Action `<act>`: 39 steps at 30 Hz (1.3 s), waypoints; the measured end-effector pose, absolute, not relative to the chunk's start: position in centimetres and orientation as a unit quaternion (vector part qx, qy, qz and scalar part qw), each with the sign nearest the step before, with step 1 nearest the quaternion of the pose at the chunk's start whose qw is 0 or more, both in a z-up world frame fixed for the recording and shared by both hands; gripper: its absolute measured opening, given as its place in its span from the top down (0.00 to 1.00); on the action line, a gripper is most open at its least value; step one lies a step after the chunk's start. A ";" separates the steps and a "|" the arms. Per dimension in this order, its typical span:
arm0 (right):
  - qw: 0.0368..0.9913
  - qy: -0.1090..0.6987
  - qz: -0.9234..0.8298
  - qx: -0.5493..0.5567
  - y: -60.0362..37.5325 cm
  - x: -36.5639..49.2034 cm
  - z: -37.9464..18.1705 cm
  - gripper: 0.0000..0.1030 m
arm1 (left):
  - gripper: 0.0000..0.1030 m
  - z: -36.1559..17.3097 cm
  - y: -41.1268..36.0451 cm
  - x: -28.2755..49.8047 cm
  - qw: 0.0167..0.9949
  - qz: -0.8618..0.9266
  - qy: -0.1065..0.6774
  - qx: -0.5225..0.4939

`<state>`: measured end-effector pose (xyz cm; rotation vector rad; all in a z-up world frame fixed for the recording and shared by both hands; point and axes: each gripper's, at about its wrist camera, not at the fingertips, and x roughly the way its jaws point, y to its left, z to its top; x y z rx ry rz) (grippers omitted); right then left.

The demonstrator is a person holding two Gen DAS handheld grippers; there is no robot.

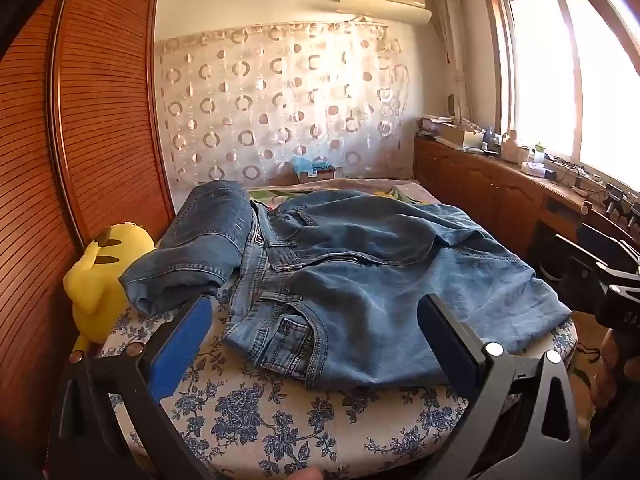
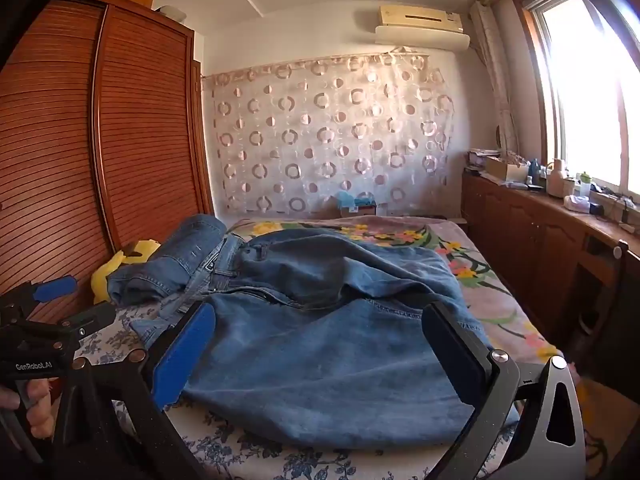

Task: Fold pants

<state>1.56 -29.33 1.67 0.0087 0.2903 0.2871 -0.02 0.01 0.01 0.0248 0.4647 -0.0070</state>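
On the bed (image 1: 280,420), the pants (image 1: 360,280) lie spread across the flowered sheet, waistband toward the left near the yellow plush toy (image 1: 100,280), with one leg end doubled back over the waist at the far left. Both grippers hover just above the near edge of the denim, touching nothing. The left gripper (image 1: 316,316) has its jaws spread wide over the pocket and waistband area; the right gripper (image 2: 320,328) is equally spread over the broad leg panel, and neither pinches any cloth.

The step in hand looks like taking hold for a fold. To do it well, each gripper should probably come down on the near hem line and catch every layer at once, not just the top sheet of denim, since a single-layer pinch would let the fabric slide apart on the lift. The thick pocket seams on the left may resist closing, so a bite just beside them seems wiser. Both ends should rise together to keep the crease straight.
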 end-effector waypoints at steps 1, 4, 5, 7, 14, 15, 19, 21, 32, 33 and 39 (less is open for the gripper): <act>0.979 0.145 0.143 0.004 -29.3 1.6 1.7 0.00 | 0.00 0.0 0.0 0.0 0.973 -0.004 0.231 0.012; 0.978 0.147 0.145 0.005 -29.2 1.7 1.6 0.00 | 0.00 0.0 0.0 0.0 0.973 -0.005 0.230 0.012; 0.978 0.147 0.146 0.005 -29.1 1.7 1.6 0.00 | 0.00 0.0 0.0 0.0 0.974 -0.004 0.228 0.012; 0.978 0.147 0.145 0.007 -29.5 1.9 1.6 0.00 | 0.00 0.0 0.0 0.0 0.973 -0.004 0.229 0.013; 0.979 0.145 0.141 0.006 -29.3 1.5 1.6 0.00 | 0.00 -0.1 0.0 0.0 0.974 -0.003 0.228 0.014; 0.979 0.145 0.141 0.006 -29.3 1.5 1.6 0.00 | 0.00 -0.1 0.0 0.0 0.974 -0.003 0.228 0.014; 0.980 0.145 0.140 0.006 -29.2 1.5 1.6 0.00 | 0.00 0.2 0.3 -0.1 0.974 -0.003 0.226 0.014; 0.979 0.145 0.140 0.006 -29.2 1.5 1.6 0.00 | 0.00 0.5 0.7 -0.2 0.974 -0.003 0.226 0.015; 0.980 0.143 0.140 0.004 -29.1 1.3 1.6 0.00 | 0.00 0.8 0.9 -0.5 0.975 -0.003 0.223 0.015; 0.980 0.142 0.140 0.004 -29.1 1.3 1.6 0.00 | 0.00 0.9 0.8 -0.5 0.975 -0.003 0.223 0.015; 0.980 0.141 0.138 0.002 -29.1 1.3 1.6 0.00 | 0.00 0.9 0.7 -0.5 0.975 -0.003 0.222 0.016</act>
